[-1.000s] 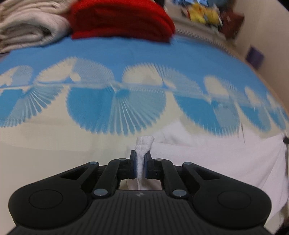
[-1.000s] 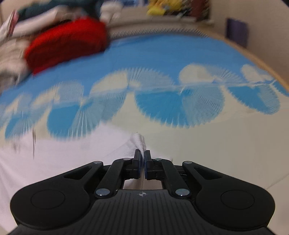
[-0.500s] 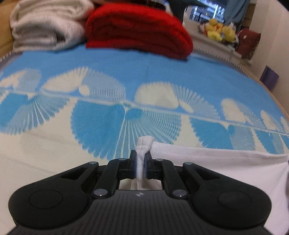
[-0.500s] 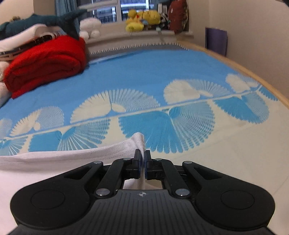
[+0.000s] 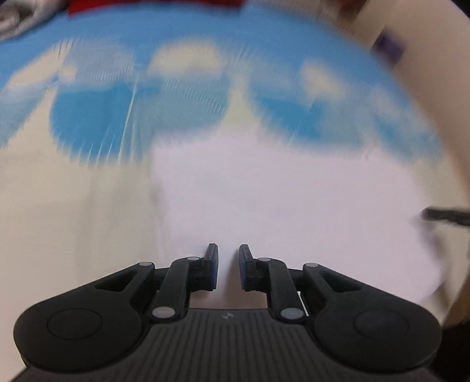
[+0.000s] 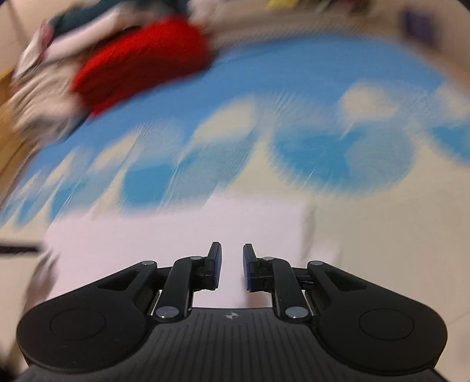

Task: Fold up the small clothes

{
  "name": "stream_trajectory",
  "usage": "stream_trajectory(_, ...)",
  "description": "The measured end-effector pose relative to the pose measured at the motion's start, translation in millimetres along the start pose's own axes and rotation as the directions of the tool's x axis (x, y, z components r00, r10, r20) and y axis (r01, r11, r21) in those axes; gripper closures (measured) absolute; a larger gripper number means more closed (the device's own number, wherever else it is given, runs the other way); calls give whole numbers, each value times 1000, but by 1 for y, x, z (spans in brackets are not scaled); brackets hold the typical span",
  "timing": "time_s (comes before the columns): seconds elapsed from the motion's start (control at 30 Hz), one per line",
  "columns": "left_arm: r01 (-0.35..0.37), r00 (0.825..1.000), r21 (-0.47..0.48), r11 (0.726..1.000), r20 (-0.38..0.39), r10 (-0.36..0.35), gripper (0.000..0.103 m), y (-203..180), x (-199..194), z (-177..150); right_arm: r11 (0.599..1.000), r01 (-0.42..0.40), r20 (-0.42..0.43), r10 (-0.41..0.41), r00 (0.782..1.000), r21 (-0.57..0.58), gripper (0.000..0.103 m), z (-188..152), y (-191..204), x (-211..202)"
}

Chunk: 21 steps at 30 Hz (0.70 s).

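Observation:
A white garment (image 5: pixel 279 191) lies flat on the bed, in front of and under both grippers. My left gripper (image 5: pixel 228 249) points steeply down over its near left part. Its jaws are opening, with a clear gap and no cloth pinched between the blue pads. My right gripper (image 6: pixel 230 248) hangs over the garment's (image 6: pixel 176 235) near right part, its jaws opening too, with nothing gripped. A dark sliver of the right gripper (image 5: pixel 449 216) shows at the right edge of the left wrist view. Both views are blurred by motion.
The blue and cream fan-patterned bedspread (image 5: pixel 117 117) stretches beyond the garment. A folded red blanket (image 6: pixel 141 64) and pale folded textiles (image 6: pixel 38 97) sit at the far left end of the bed. A purple object (image 6: pixel 417 20) stands by the wall on the right.
Both grippers let go of the bunched white cloth they were pinching. Both tipped downward and sank toward the bed. The garment's raised edge now lies flat.

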State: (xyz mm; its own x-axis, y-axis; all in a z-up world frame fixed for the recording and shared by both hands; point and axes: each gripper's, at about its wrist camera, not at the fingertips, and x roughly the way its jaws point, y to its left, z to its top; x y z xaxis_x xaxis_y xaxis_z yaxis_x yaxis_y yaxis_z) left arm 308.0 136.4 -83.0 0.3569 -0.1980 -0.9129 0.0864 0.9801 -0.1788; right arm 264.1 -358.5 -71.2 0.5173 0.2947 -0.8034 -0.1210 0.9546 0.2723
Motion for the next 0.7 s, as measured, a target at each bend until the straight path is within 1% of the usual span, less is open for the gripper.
stream_trajectory(0.03, -14, 1000, -5, 1000, 8, 14, 87, 2, 0, -5, 996, 71, -47, -74, 996, -47, 87, -10, -1, 8)
stream_trajectory(0.07, -9, 1000, -43, 999, 18, 10, 87, 4, -6, -6, 991, 103, -48, -107, 993, -89, 88, -17, -1, 8)
stream_trajectory(0.1, -13, 1000, -89, 996, 26, 16, 87, 7, -14, -7, 990, 101, -34, -104, 994, -96, 88, -19, -1, 4)
stream_trajectory(0.13, -21, 999, -120, 993, 37, 25, 87, 8, -25, -9, 992, 99, -23, -101, 995, -73, 88, -21, -2, -4)
stream_trajectory(0.17, -32, 999, -123, 992, 38, 37, 85, 7, -34, -13, 994, 102, -15, -103, 995, -43, 88, -22, -3, -13)
stream_trajectory(0.23, -71, 997, -108, 992, 20, 73, 81, 3, -53, -18, 994, 106, -10, -106, 994, -28, 84, -24, -1, -30)
stream_trajectory(0.27, -76, 997, -102, 992, 10, 77, 80, 1, -62, -23, 994, 107, -7, -107, 994, -29, 78, -26, 1, -40)
stream_trajectory(0.3, -68, 998, -95, 993, 4, 69, 79, -2, -71, -29, 994, 106, -6, -106, 994, -28, 65, -29, 2, -48)
stream_trajectory(0.33, -54, 999, -93, 994, 5, 54, 76, -3, -79, -35, 994, 109, -8, -109, 994, -20, 56, -33, 2, -55)
stream_trajectory(0.37, -38, 999, -106, 994, 14, 40, 72, -3, -85, -41, 993, 116, -16, -116, 993, -2, 42, -38, 0, -60)
stream_trajectory(0.4, -23, 999, -143, 989, 26, 27, 69, -1, -88, -48, 993, 115, -35, -114, 993, 26, 40, -46, -1, -61)
stream_trajectory(0.47, 16, 1000, -225, 974, 29, -10, 67, 6, -83, -65, 992, 97, -71, -91, 993, 85, 40, -57, -6, -56)
stream_trajectory(0.5, 27, 1000, -268, 963, -4, -30, 67, 11, -76, -71, 989, 106, -98, -96, 991, 100, 41, -63, -8, -52)
stream_trajectory(0.53, 14, 999, -302, 953, -39, -27, 68, 14, -70, -73, 987, 124, -123, -111, 986, 101, 43, -65, -8, -49)
stream_trajectory(0.57, 8, 999, -323, 946, -28, -18, 68, 17, -71, -73, 987, 137, -124, -125, 984, 90, 44, -67, -7, -48)
stream_trajectory(0.63, 14, 1000, -325, 946, 0, -15, 67, 19, -73, -71, 987, 141, -137, -130, 982, 77, 44, -70, -6, -44)
stream_trajectory(0.7, 11, 999, -323, 946, -26, -20, 67, 18, -69, -74, 988, 143, -171, -131, 977, 62, 45, -74, -6, -39)
